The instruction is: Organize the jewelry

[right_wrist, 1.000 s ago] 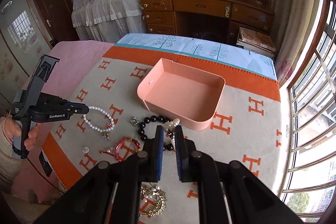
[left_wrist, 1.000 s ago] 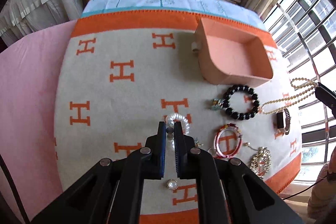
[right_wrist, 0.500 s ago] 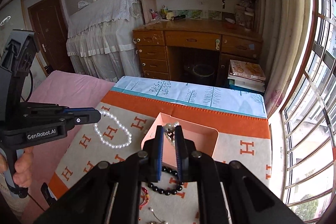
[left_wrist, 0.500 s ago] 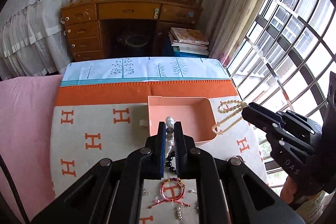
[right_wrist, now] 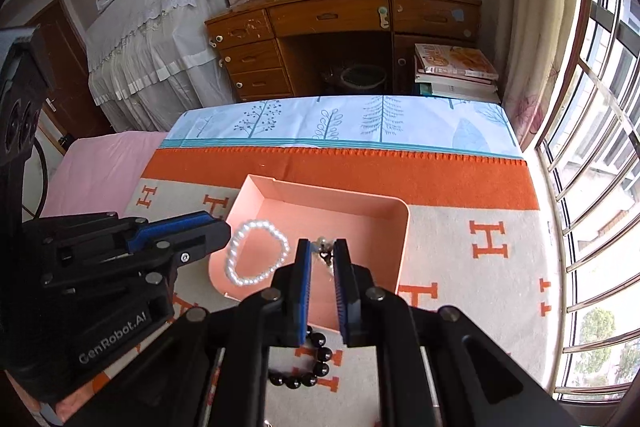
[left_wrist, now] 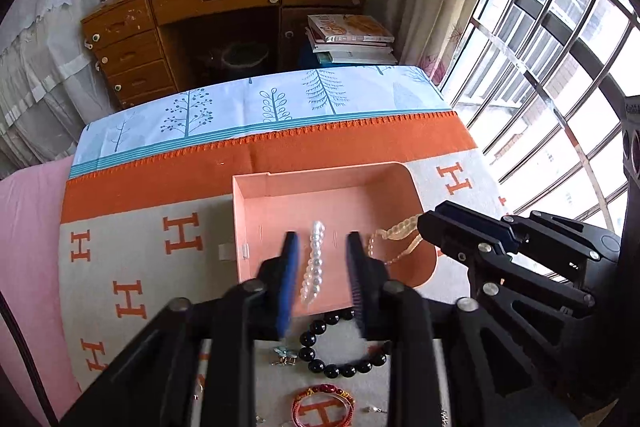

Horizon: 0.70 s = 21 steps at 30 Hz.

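Observation:
A pink box stands open on the orange H-patterned blanket. My left gripper hangs over the box's near side and its jaws are opening. The white pearl bracelet hangs loose between them, with neither pad touching it. In the right wrist view that bracelet floats just off the left gripper's tip, above the box. My right gripper is shut on a beige pearl necklace. From the left wrist view the necklace dangles over the box's right part.
On the blanket in front of the box lie a black bead bracelet, a small charm and a red bracelet. Past the bed's far edge stands a wooden desk. A barred window runs along the right.
Both grippers rose from the blanket and moved over the pink box with their pieces. The left jaws have spread apart and let go of the white bracelet; the right stays shut.

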{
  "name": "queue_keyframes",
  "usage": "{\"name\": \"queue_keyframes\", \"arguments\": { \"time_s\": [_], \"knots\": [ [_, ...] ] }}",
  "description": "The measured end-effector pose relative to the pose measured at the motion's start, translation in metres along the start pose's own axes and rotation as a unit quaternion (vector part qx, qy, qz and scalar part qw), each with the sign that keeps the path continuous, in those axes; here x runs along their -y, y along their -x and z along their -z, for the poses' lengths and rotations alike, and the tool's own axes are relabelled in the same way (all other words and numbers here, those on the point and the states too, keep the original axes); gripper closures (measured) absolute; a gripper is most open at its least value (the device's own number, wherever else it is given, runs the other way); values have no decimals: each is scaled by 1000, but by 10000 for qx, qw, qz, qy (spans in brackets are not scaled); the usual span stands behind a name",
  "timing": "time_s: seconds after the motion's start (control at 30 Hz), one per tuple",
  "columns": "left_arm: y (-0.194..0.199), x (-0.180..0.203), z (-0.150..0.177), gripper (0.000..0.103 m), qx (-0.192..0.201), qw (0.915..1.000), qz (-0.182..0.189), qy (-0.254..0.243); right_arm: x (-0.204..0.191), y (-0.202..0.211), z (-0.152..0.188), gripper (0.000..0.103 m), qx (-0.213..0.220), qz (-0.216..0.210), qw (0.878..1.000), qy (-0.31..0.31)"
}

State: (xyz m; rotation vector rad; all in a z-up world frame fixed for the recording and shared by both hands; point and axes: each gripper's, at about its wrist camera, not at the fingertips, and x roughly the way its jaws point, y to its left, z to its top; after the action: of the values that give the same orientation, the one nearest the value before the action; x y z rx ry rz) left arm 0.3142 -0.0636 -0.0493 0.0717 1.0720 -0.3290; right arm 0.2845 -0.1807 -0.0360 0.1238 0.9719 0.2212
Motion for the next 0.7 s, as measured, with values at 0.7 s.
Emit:
{"name": "queue_keyframes", "arguments": {
  "time_s": [0.7],
  "knots": [
    [73,-8,70,20,1183,9840,-1180,618,2,46,64,71,159,38,9996,-210]
  ]
}}
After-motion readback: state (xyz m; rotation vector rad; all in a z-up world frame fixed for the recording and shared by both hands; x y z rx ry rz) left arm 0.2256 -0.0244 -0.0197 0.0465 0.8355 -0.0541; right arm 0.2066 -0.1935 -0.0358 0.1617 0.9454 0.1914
